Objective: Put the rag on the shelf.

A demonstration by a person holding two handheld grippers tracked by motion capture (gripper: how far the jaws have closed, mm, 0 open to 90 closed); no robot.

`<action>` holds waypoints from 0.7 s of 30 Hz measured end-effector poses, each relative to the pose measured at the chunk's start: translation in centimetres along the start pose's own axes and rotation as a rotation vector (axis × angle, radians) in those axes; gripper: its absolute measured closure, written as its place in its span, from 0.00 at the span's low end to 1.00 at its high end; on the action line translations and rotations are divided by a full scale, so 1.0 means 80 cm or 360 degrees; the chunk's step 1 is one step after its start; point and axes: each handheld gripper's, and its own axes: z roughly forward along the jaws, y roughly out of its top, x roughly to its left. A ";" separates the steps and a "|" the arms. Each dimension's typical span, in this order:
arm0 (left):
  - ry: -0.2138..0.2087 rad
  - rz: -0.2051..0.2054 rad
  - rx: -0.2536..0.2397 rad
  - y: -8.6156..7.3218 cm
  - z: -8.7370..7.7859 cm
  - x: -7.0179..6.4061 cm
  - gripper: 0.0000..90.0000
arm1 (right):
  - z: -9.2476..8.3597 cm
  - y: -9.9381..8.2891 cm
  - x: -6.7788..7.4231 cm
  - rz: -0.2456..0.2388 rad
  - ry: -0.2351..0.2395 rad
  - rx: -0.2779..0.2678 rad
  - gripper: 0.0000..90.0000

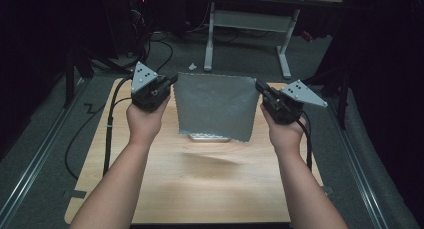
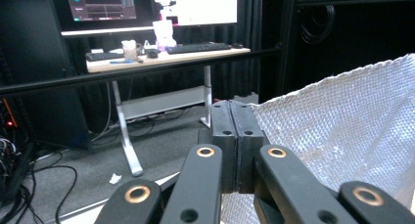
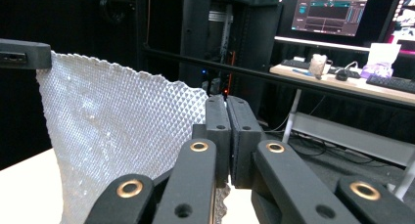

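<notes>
- A small metal tray (image 1: 209, 137) is seen on the table (image 1: 210, 184), behind the hanging cloth; contents hidden.
- The grey textured cloth (image 1: 215, 106) is held stretched above the table, top corners clamped in the closed left tool (image 1: 170, 82) and right tool (image 1: 261, 88).

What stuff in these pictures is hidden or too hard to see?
- Flat pale object on the wooden table: in the high view the hanging grey textured cloth covers most of it; a bottom strip shows, too little to tell what it is.
- Cloth corners: in both gripper views the shut black jaws cover the pinched edges.
- Monitor screens: right gripper view, too small to read.
- Room sides: high view, too dark.
</notes>
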 end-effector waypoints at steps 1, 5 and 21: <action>0.0008 0.0003 0.0004 0.002 0.005 0.002 1.00 | 0.004 0.002 -0.002 0.0009 -0.0003 0.0001 1.00; 0.0039 0.0017 0.0036 0.002 0.030 0.010 1.00 | 0.027 0.005 -0.016 0.0058 -0.0022 0.0026 1.00; 0.0114 -0.0020 0.0264 -0.039 0.093 0.033 1.00 | 0.101 -0.032 -0.045 0.0042 -0.0073 0.0288 1.00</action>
